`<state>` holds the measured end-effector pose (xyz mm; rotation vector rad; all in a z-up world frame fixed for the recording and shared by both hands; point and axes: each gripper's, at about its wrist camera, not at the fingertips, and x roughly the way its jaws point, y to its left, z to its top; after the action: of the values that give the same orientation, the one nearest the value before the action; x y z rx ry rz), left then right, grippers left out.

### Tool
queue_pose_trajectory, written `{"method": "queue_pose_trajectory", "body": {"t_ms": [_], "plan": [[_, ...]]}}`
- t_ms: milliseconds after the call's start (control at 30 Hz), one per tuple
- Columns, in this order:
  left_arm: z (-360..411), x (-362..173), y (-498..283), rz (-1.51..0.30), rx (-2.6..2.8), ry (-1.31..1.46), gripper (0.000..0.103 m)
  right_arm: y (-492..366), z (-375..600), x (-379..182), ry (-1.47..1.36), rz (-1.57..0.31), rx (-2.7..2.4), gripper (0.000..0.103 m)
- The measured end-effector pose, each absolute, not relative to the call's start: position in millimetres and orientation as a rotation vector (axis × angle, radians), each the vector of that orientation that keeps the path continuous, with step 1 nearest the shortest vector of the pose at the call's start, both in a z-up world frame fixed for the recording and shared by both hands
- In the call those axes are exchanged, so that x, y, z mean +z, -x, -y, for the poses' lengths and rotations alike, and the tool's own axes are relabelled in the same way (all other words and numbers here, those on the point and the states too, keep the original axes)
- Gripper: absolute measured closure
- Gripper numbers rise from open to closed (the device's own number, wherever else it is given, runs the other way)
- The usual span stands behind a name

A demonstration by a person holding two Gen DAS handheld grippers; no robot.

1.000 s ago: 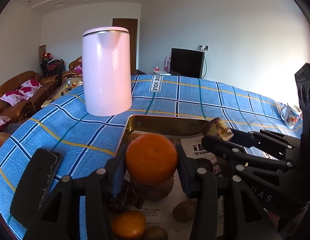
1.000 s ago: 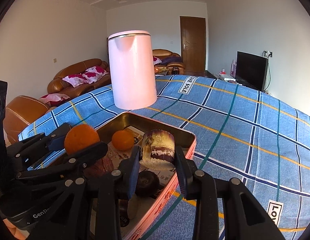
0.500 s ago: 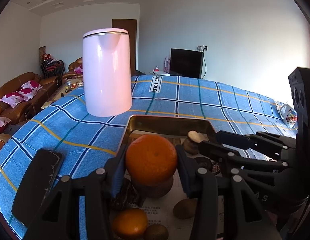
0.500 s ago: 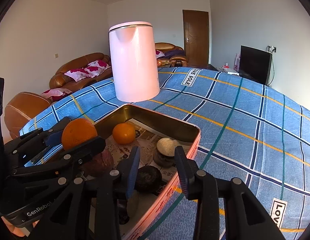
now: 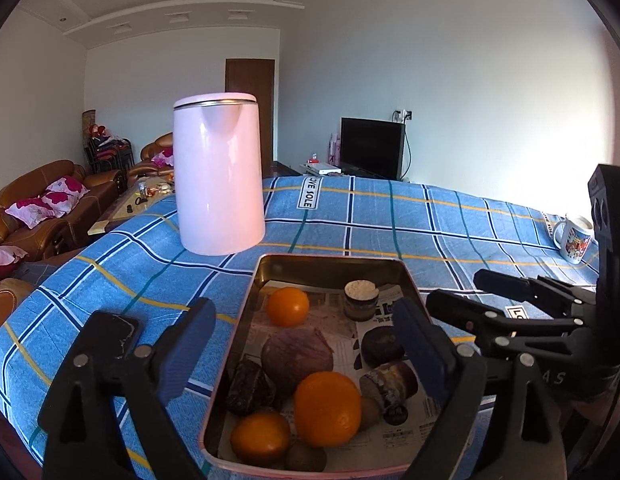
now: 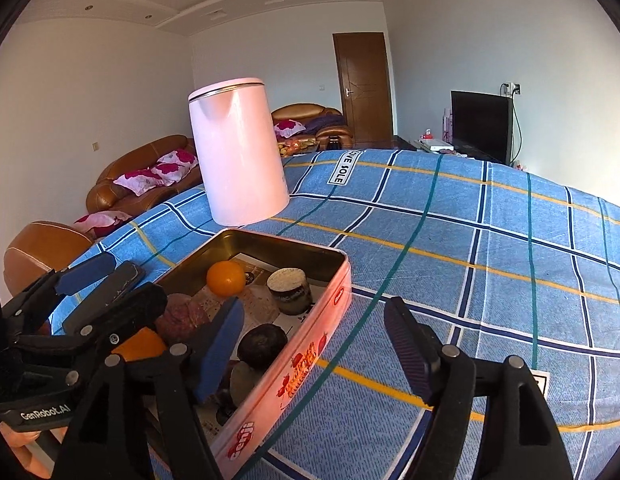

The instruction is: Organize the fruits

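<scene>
Both tools are empty and spread wide. The left tool (image 5: 301,344) hangs over the near half of the tin tray (image 5: 406,280), its blue pads straddling the tray's width; the right tool (image 6: 314,344) sits at the tray's right rim, one finger over the fruit, the other over the blue plaid cloth (image 6: 490,240) that covers the bench.

All the fruit in view lies inside the tray on a newspaper lining. Seen from the left wrist: a small orange (image 5: 287,306) at 11 o'clock near the far wall, a cut round piece with a white top (image 5: 361,300) at 1 o'clock, a dark round fruit (image 5: 380,346) at 3 o'clock, a purple-skinned fruit (image 5: 297,354) near the middle, a large orange (image 5: 327,402) at 6 o'clock, another orange (image 5: 259,438) at 7 o'clock, a dark lump (image 5: 245,388) at 9 o'clock and a cut piece with dark skin (image 5: 392,384) at 4 o'clock. Two brownish fruits, possibly kiwis, peek out beside the large orange.

No loose fruit shows on the cloth, so gathering looks finished or nearly so. What may remain is tidying within the tray, since the near end is crowded and piled while the far end is sparse. A pink kettle (image 5: 217,176) stands just beyond the tray, a mug (image 5: 572,236) well apart at 2 o'clock, and a black phone (image 5: 109,336) just left of the tray.
</scene>
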<state>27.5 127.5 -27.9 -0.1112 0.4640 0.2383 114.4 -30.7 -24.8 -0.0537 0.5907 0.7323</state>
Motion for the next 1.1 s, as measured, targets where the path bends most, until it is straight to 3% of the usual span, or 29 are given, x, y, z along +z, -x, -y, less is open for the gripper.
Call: {"method": "queue_pose_trajectory", "body": {"t_ms": [1100], "plan": [[-115.5, -14.1, -2.5, -0.397, 0.234, 0.100, 0.001, -62.7, 72.0, 4.0, 0.032, -0.466, 0.706, 0.025]]}}
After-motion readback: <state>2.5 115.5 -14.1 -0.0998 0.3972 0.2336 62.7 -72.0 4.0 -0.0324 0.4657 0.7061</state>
